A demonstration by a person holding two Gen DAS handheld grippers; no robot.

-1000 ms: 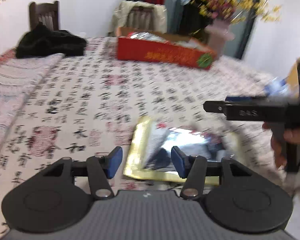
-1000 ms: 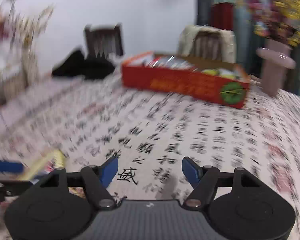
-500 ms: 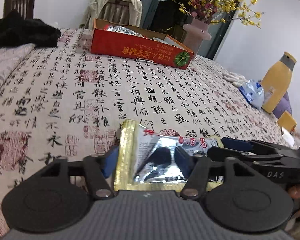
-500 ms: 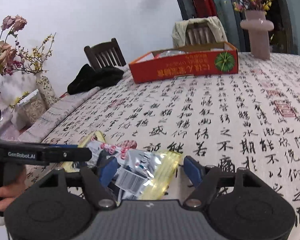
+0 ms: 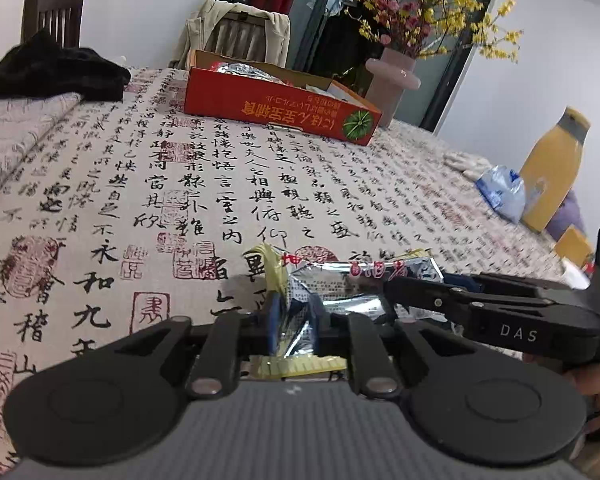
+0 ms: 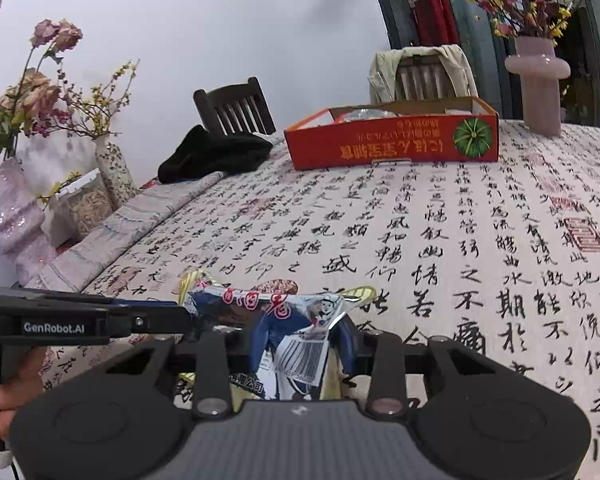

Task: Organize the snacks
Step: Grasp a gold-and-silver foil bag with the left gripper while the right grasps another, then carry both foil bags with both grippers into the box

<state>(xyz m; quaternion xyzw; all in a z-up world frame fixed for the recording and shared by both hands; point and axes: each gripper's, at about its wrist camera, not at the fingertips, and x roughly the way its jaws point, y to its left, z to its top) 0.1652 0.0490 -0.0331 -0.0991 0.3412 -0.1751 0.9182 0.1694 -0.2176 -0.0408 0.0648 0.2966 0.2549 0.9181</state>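
both sets of jaws closing since earlier frame, left gripper [image 5: 294, 322] and right gripper [image 6: 300, 344] now pinching opposite ends of snack packet [image 5: 340, 292], long axis spanning between them, lying well short of red box [image 5: 276, 104].

There are two grippers, the left gripper [image 5: 294, 330] and the right gripper [image 6: 300, 344], and one snack packet [image 5: 340, 292]. On the desk [image 5: 140, 184] stand one red box [image 5: 280, 108], one pink vase [image 5: 390, 84], one yellow bottle [image 5: 552, 176], and one black cloth [image 5: 56, 72]. Two chairs: chair [image 5: 54, 12], draped chair [image 5: 236, 36].
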